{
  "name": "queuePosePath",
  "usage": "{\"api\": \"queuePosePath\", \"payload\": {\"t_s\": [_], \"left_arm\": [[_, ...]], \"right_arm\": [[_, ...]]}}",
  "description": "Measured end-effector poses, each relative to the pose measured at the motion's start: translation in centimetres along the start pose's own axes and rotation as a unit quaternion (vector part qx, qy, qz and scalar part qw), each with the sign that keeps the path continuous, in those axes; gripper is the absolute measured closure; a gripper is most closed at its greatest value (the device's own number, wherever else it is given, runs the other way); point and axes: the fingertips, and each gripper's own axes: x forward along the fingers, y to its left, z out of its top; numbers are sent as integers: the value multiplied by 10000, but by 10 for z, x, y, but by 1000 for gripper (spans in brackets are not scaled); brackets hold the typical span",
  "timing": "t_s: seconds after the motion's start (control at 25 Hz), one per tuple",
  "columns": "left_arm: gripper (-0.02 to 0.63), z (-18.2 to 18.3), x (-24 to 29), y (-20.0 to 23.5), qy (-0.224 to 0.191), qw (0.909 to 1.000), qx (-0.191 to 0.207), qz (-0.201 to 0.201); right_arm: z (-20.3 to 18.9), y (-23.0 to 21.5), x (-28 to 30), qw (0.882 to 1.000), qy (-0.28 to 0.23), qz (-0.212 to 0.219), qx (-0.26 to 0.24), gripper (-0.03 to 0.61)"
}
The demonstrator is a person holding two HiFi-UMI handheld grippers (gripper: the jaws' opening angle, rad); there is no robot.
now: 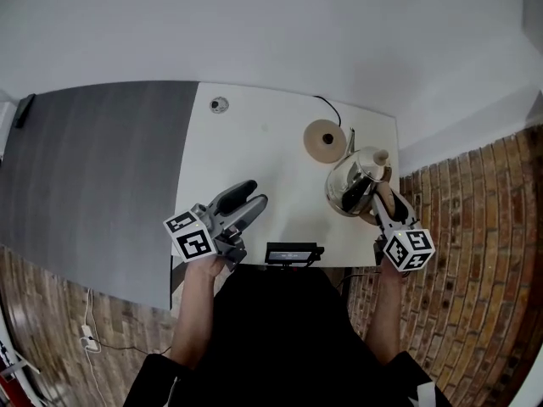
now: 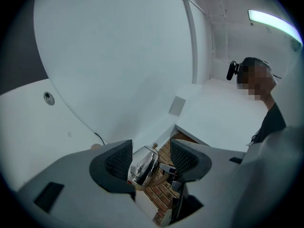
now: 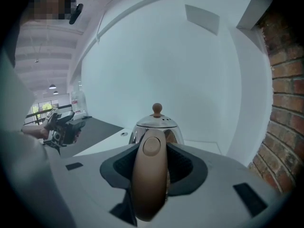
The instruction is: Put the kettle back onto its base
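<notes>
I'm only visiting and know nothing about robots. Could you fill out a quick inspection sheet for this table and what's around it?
Surface: white table; a grey surface adjoins its left side.
Job's things: shiny kettle is off its round tan base, which lies just beyond it.
Clutter: small round fitting in the tabletop; black device at the near edge.
Grippers: right gripper has its jaws closed on the kettle's handle; left gripper has its jaws apart, holding nothing.
Cables: black cord runs from the base to the far edge; thin cable on the floor.
Surroundings: white wall, brick floor.
</notes>
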Motion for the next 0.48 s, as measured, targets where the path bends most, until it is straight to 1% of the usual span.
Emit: {"api": "queuePosePath", "payload": {"t_s": [0.32,0.48], "left_arm": [[362,8,5,10,-182,9988,95,444],[362,6,6,15,-223,9975,88,662]], "right_arm": [[24,-22,50,9994,-47,329,-58,422],[38,-33,76,9988,-143,466,-48,422]]}}
